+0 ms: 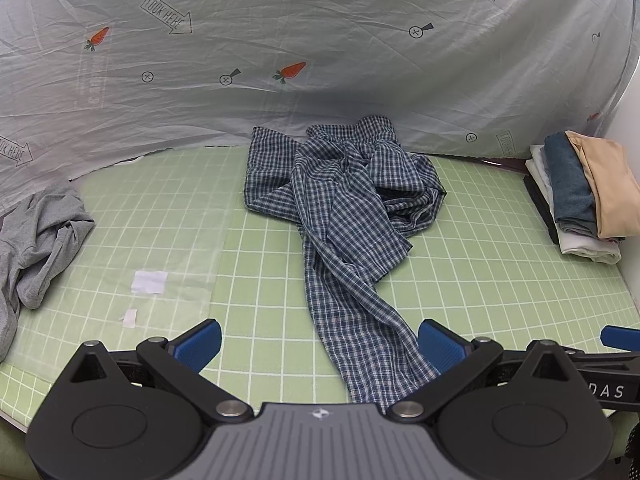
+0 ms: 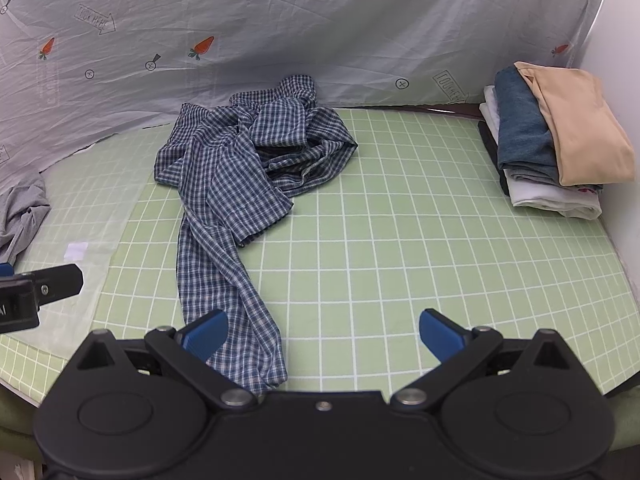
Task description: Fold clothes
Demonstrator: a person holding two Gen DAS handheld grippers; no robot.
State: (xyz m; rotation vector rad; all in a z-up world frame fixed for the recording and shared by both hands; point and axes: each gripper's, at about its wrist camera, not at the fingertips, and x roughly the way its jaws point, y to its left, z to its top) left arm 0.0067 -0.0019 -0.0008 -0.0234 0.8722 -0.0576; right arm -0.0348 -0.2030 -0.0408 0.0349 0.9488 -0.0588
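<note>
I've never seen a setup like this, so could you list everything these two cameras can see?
Checked garment: one, blue and white, crumpled mid-table, one end trailing toward the cameras.
Grey garment: one, bunched at the table's left edge.
Folded stack: one pile, tan on top, then blue, white, black, at far right.
Table cover: one, green with white grid.
Backdrop sheet: one, pale with carrot prints, behind.
Left claw: open, blue pads.
Right claw: open, blue pads.

Green grid table (image 2: 400,240): plaid garment (image 2: 240,168), folded stack (image 2: 552,148)
</note>
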